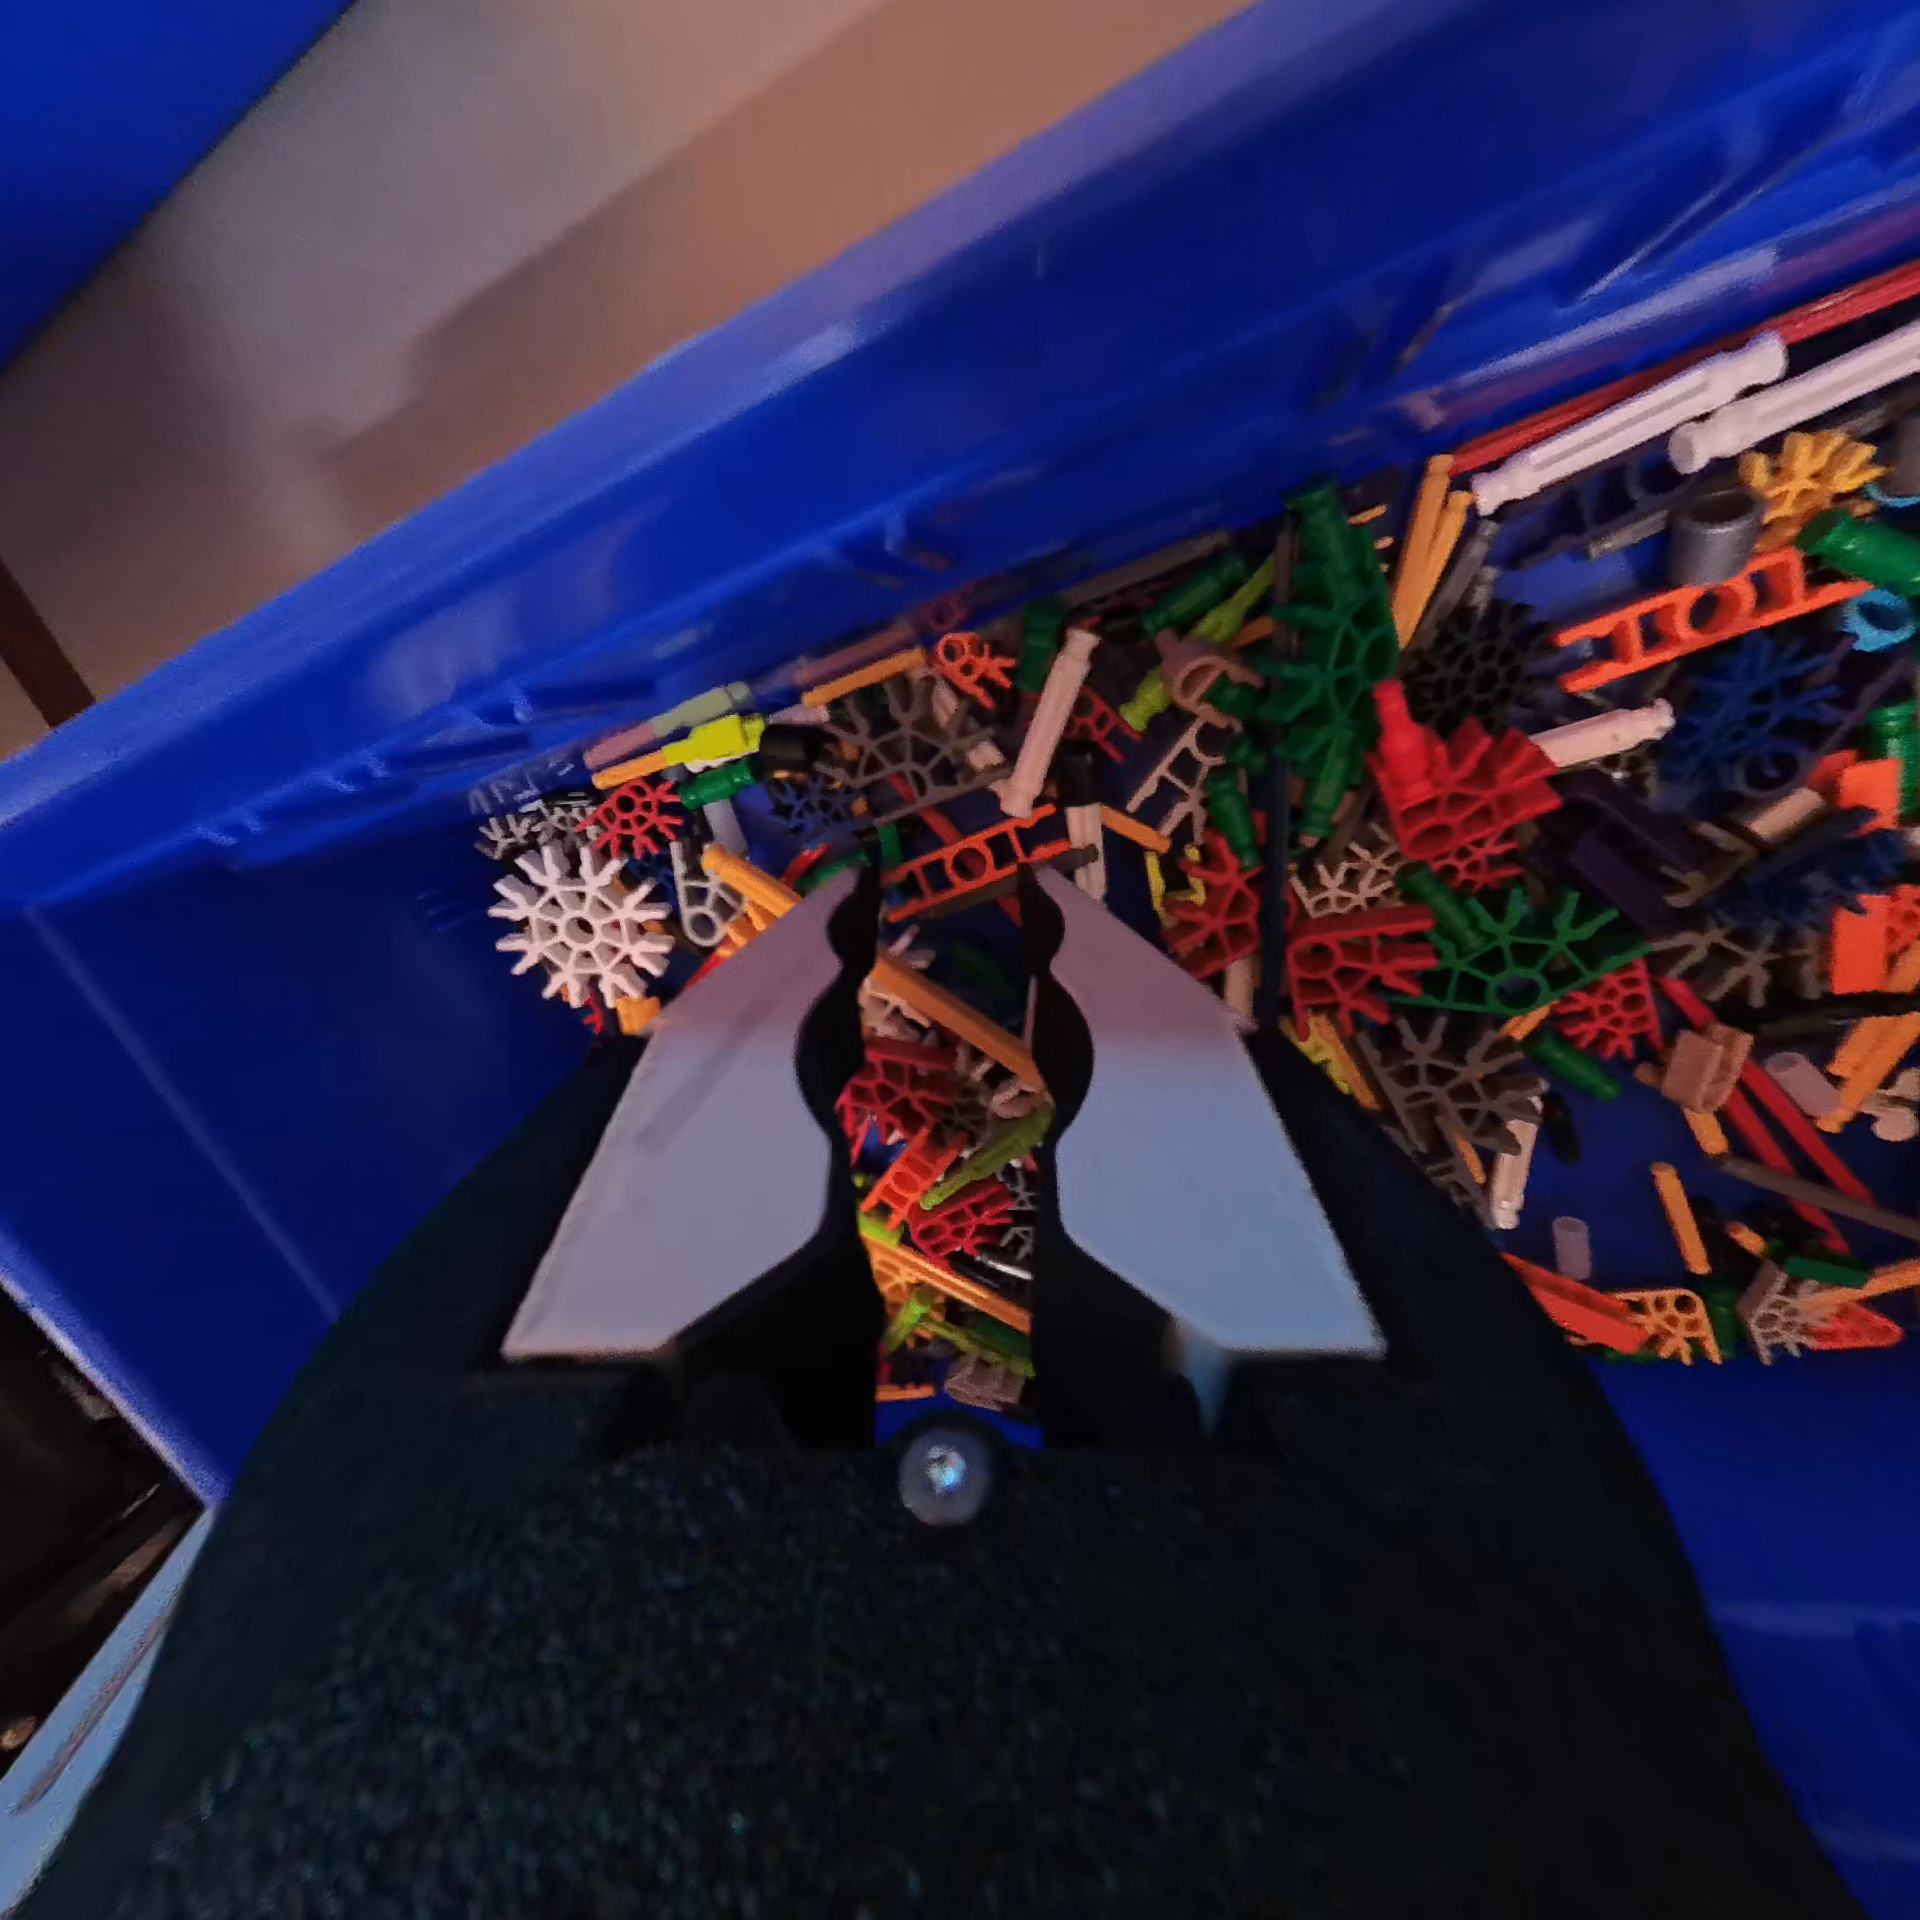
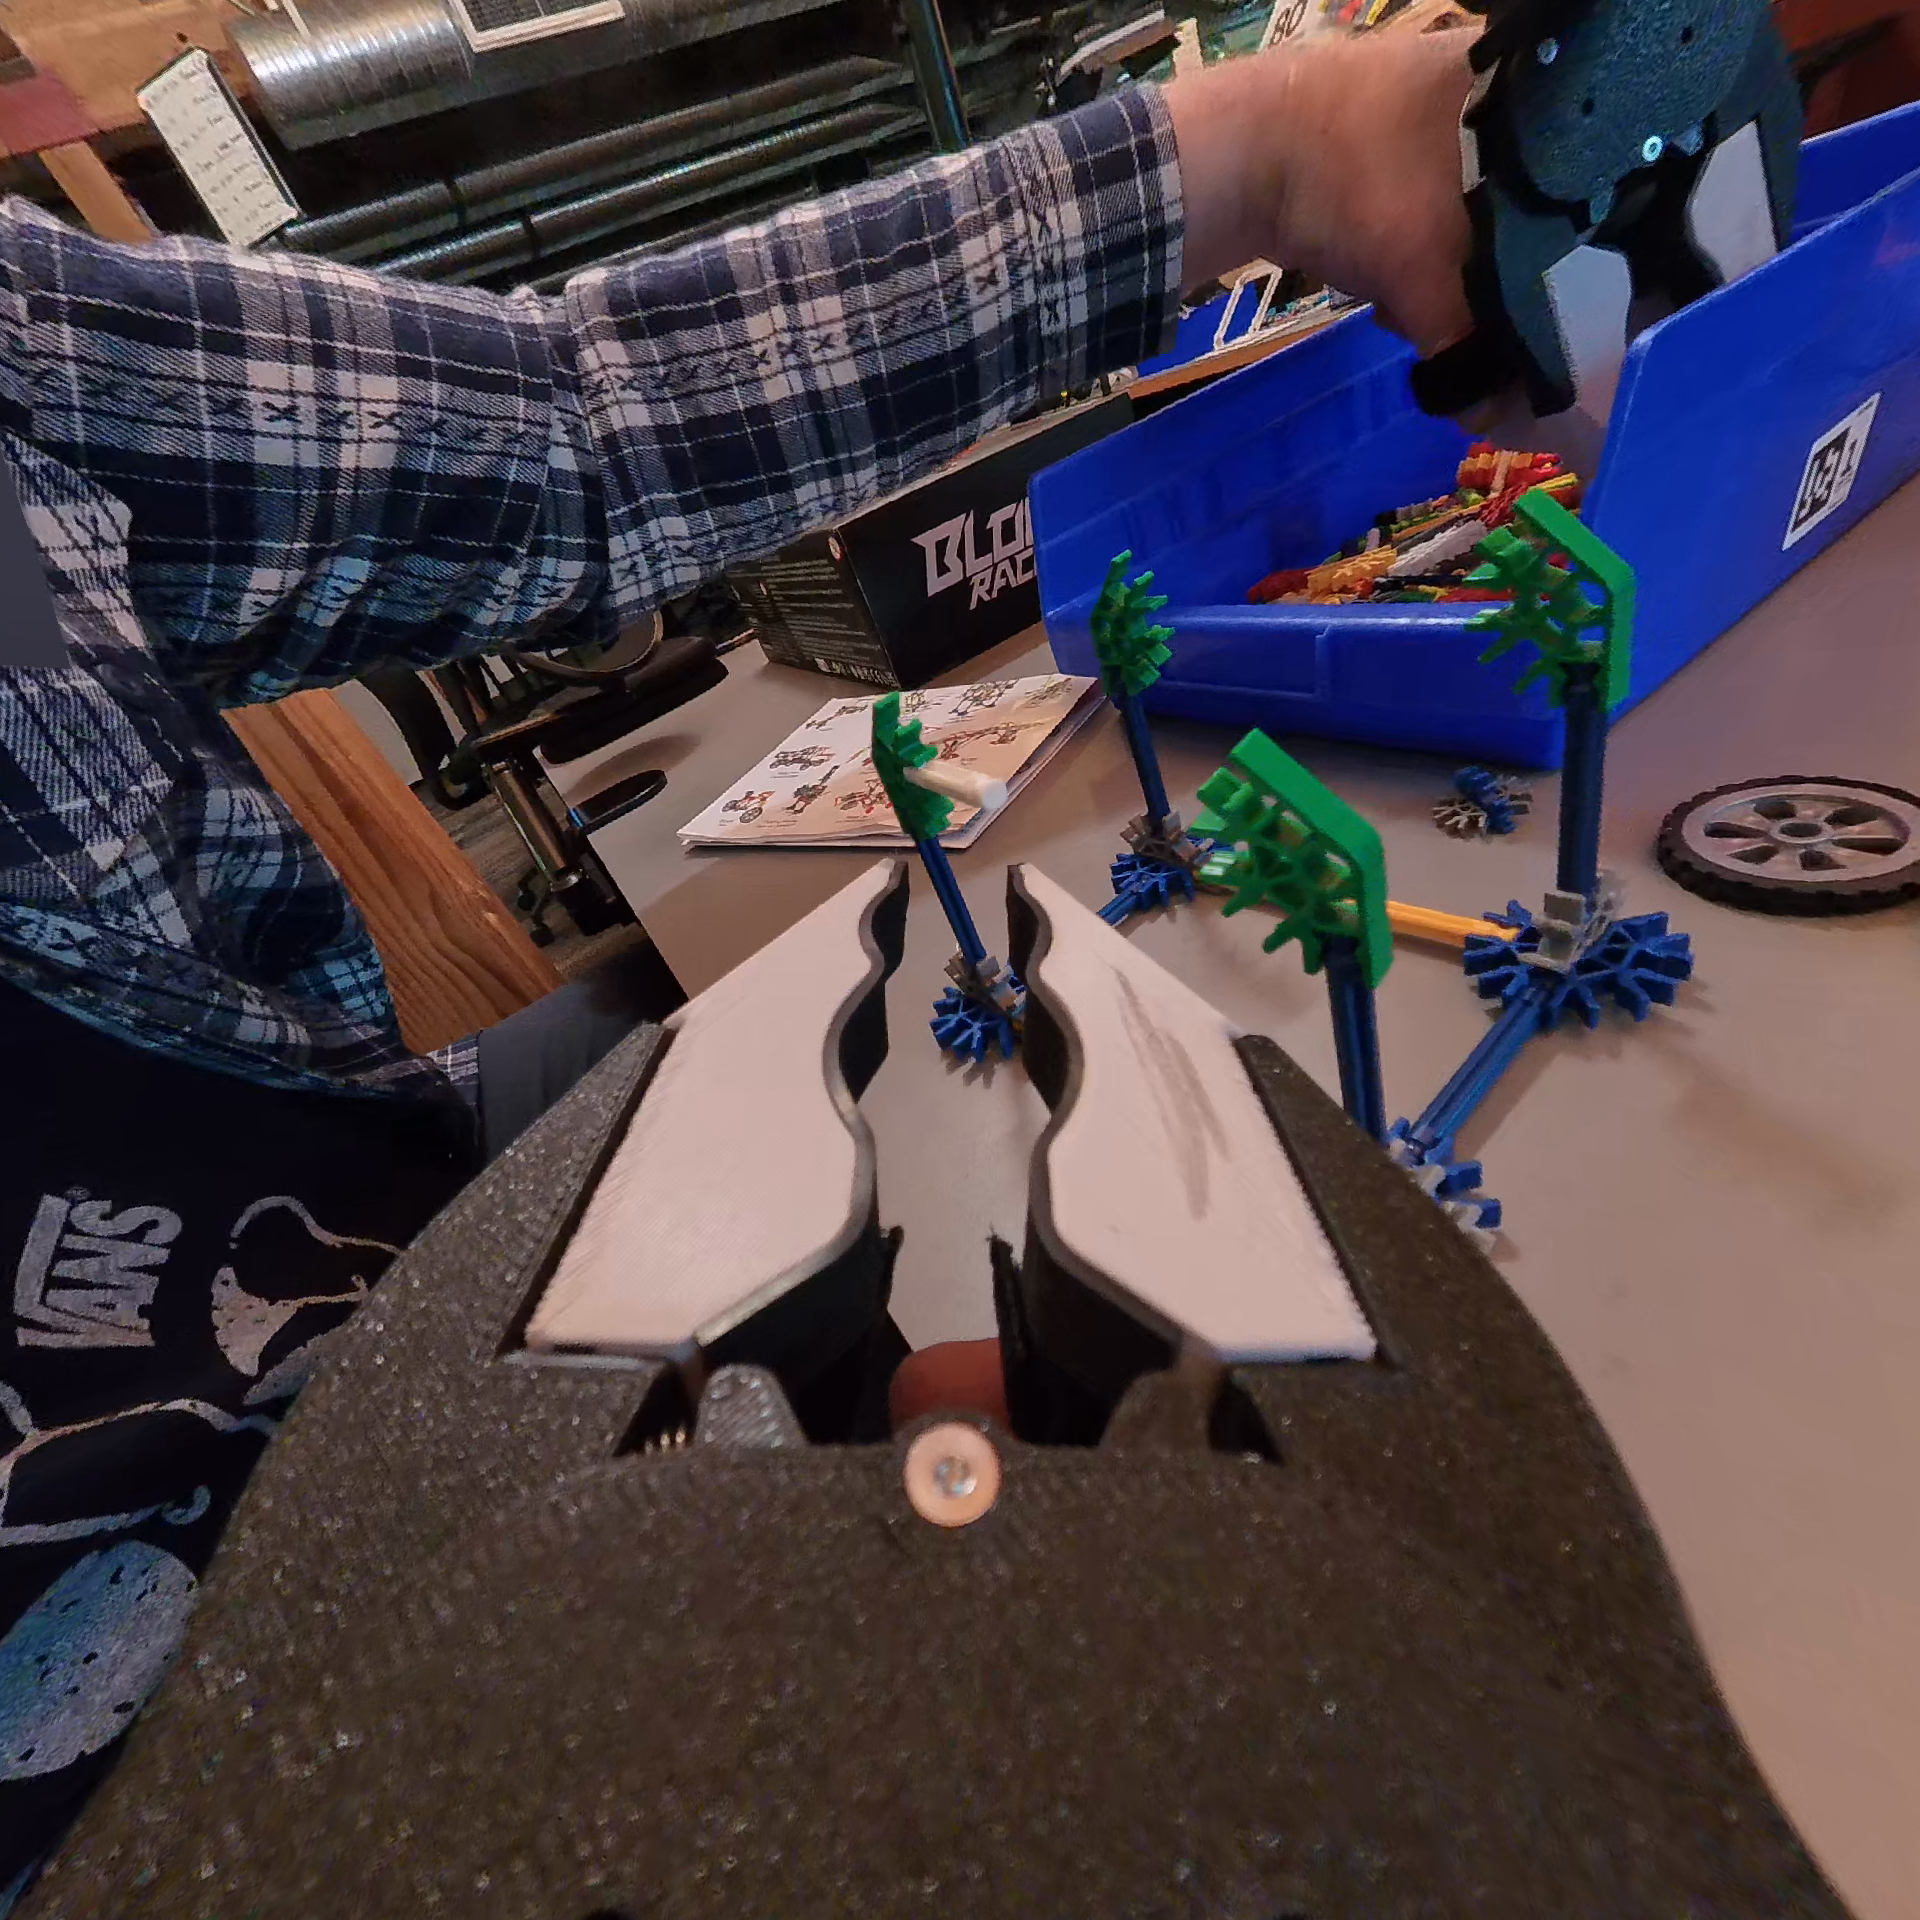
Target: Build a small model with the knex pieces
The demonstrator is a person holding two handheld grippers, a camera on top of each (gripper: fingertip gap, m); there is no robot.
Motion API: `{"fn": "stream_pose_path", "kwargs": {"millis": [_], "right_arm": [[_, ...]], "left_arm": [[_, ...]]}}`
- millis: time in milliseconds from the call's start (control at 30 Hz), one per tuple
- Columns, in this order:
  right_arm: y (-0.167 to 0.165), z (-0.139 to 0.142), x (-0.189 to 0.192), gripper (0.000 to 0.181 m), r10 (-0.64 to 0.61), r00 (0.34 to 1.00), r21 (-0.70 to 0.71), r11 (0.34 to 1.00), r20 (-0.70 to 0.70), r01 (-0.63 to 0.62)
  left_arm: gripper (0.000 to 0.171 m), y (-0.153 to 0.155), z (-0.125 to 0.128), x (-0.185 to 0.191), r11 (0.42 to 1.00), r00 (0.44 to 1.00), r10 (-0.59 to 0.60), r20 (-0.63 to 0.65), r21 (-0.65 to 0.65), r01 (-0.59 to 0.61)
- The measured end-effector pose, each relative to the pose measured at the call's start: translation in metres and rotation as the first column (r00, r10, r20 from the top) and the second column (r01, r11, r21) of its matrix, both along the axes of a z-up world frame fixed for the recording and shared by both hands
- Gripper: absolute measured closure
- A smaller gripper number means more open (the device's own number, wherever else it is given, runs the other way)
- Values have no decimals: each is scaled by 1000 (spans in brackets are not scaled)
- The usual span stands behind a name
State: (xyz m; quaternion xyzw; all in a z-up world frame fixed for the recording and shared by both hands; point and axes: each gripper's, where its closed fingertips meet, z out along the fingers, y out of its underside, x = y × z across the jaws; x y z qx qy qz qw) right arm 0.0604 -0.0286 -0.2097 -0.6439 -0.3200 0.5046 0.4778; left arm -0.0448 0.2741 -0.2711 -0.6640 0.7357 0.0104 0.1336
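Note:
My left gripper (image 1: 945, 894) is open and empty, hovering inside a blue bin (image 1: 727, 520) over a pile of colourful construction-toy rods and connectors (image 1: 1351, 831). An orange ladder-like piece (image 1: 977, 857) lies just past its tips, and a white snowflake connector (image 1: 580, 925) lies to the left. My right gripper (image 2: 958, 883) is open and empty low over the grey table (image 2: 1714, 1247). An upright blue rod (image 2: 951, 904), topped by a green connector (image 2: 904, 769) with a white rod (image 2: 961, 787), shows in the gap between its fingers, untouched. This rod belongs to a frame of blue rods and green connectors (image 2: 1299, 862).
In the right wrist view a hand in a plaid sleeve (image 2: 623, 364) holds the left gripper (image 2: 1642, 281) above the blue bin (image 2: 1299, 665). A black wheel (image 2: 1797, 842), a loose blue and grey connector (image 2: 1481, 805), a booklet (image 2: 821, 779) and a black box (image 2: 914, 582) lie on the table. There is about 35 cm between the tips of the two grippers. The black wheel (image 2: 1797, 842) is about 15 cm from my right fingertips.

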Motion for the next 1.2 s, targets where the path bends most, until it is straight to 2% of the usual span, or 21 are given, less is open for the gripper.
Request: {"fn": "stream_pose_path", "kwargs": {"millis": [33, 167, 267, 433, 500, 600, 733, 867, 967, 1033, 1200], "right_arm": [[0, 0, 0, 163, 1, 1000, 0, 1000, 0, -1], [0, 0, 0, 163, 2, 1000, 0, 1000, 1, -2], [0, 0, 0, 163, 3, 1000, 0, 1000, 0, -3], [-1, 1, 0, 164, 6, 1000, 2, 1000, -2, -6], [-1, 1, 0, 164, 8, 1000, 4, 1000, -3, -8], [-1, 1, 0, 164, 10, 1000, 6, 1000, -4, -10], [-1, 1, 0, 164, 11, 1000, 6, 1000, -6, -10], [-1, 2, 0, 164, 12, 1000, 6, 1000, -7, -12], [-1, 2, 0, 164, 12, 1000, 8, 1000, -9, -12], [-2, 2, 0, 164, 14, 1000, 8, 1000, -11, -14], [-2, 2, 1, 164, 14, 1000, 7, 1000, -11, -14]], "left_arm": [[144, 2, 1, 0, 1000, 1000, 6, -3, 15, -6], [153, -2, -1, 4, 999, 1000, 23, 9, -35, -23], [158, -6, -2, 3, 990, 995, 101, 19, -97, -99], [168, -26, -3, -20, 979, 987, 125, -97, -152, -139], [163, -28, -1, -27, 984, 986, 112, -125, -124, -127], [150, -22, 8, -20, 988, 992, 115, -60, -92, -120], [145, -22, 7, -12, 996, 998, 47, -36, -75, -49], [142, -30, -5, -21, 993, 993, 22, -120, -116, -36], [155, -36, -11, -20, 983, 994, 32, -101, -176, -50], [162, -34, -10, -22, 986, 994, 30, -101, -158, -45], [167, -29, 0, -20, 991, 998, 46, -49, -121, -52]]}}
